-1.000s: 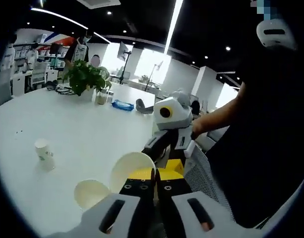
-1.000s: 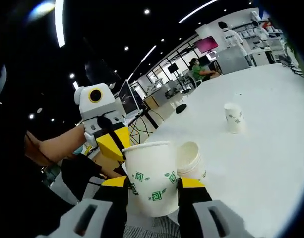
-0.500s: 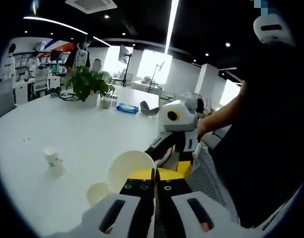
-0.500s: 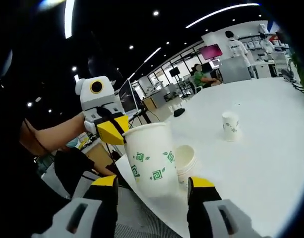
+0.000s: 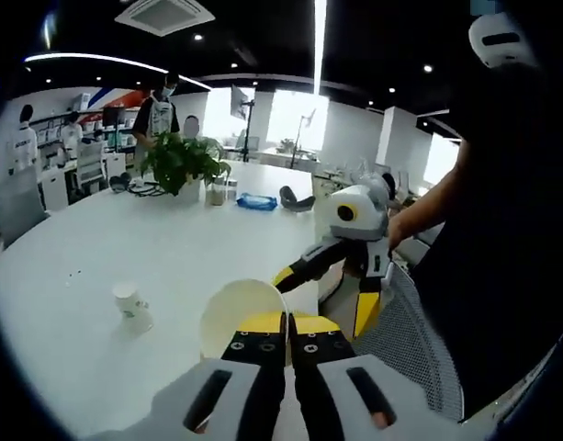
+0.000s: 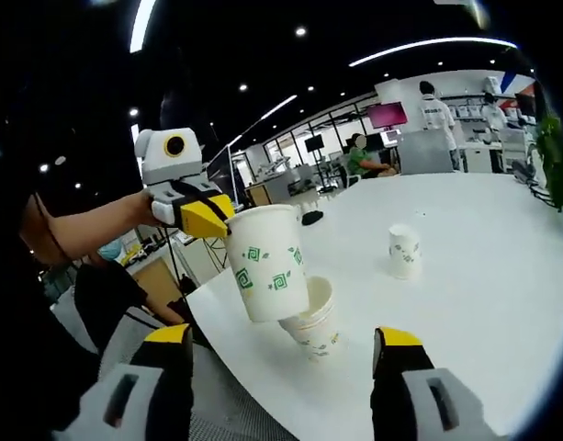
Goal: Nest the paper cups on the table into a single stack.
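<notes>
Left gripper (image 6: 219,223) jaws pinching cup (image 6: 266,263) rim at table (image 6: 465,303) edge, right gripper (image 6: 286,354) jaws wide

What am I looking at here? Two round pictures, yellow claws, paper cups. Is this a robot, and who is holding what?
No robot: a person holds a hand-held gripper in each hand, and a fisheye camera rides on each, looking out along its jaws.

In the left gripper view, the left gripper is shut on the rim of a paper cup; the right gripper comes in from the right, jaws apart.

In the right gripper view, the right gripper stands open, holding nothing. The left gripper holds that paper cup tilted above a second cup, which stands near the white table's edge. A third cup stands farther back. A potted plant sits at the far side.
</notes>
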The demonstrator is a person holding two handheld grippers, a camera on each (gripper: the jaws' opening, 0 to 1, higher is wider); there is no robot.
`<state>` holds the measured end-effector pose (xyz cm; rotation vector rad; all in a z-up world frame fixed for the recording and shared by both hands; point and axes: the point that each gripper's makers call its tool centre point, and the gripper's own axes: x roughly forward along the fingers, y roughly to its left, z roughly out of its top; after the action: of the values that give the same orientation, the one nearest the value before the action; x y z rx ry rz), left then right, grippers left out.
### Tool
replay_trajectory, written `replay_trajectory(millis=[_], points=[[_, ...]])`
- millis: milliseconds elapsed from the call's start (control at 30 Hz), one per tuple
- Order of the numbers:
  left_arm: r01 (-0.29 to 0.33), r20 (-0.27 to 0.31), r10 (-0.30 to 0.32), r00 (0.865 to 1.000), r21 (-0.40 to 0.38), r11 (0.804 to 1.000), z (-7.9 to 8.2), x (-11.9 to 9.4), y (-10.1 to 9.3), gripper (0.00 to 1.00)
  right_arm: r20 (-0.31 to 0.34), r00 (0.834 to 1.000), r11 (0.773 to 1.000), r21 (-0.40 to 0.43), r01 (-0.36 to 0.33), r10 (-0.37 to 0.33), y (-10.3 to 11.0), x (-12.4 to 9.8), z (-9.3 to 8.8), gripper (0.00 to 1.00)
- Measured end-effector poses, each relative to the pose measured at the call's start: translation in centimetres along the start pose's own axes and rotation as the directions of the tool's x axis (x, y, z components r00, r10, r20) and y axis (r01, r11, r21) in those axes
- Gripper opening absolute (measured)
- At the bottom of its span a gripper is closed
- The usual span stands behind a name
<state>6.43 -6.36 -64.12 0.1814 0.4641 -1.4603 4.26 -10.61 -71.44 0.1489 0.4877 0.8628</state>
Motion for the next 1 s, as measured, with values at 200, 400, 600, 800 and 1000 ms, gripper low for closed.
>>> replay_trajectory(millis=[200,400,600,800,1000], points=[[-0.029,-0.029,0.03,0.999,0.04,0.999,-0.1,-0.1,0.6,0.0,0.006,0.999,0.999,-0.018,0.038,-0.038,-0.7,-0.2,-0.1,0.89],[-0.057,-0.073,0.063,0.995,0.085,0.995,-0.8,0.1,1.3,0.0,-0.003,0.999,0.998,-0.024,0.053,-0.053,-0.9,-0.4,-0.5,0.91],[-0.074,-0.108,0.087,0.99,0.114,0.991,-1.8,0.5,2.0,0.0,-0.007,0.998,0.998,-0.021,0.059,-0.059,-1.1,-0.6,-0.8,0.9],[-0.082,-0.144,0.104,0.984,0.151,0.985,-2.7,1.3,2.4,0.0,-0.009,0.998,0.998,-0.016,0.063,-0.063,-1.1,-0.7,-1.0,0.89],[-0.076,-0.207,0.12,0.971,0.209,0.975,-4.0,2.4,2.7,0.0,-0.011,0.998,0.998,-0.013,0.066,-0.066,-1.2,-0.7,-1.1,0.89]])
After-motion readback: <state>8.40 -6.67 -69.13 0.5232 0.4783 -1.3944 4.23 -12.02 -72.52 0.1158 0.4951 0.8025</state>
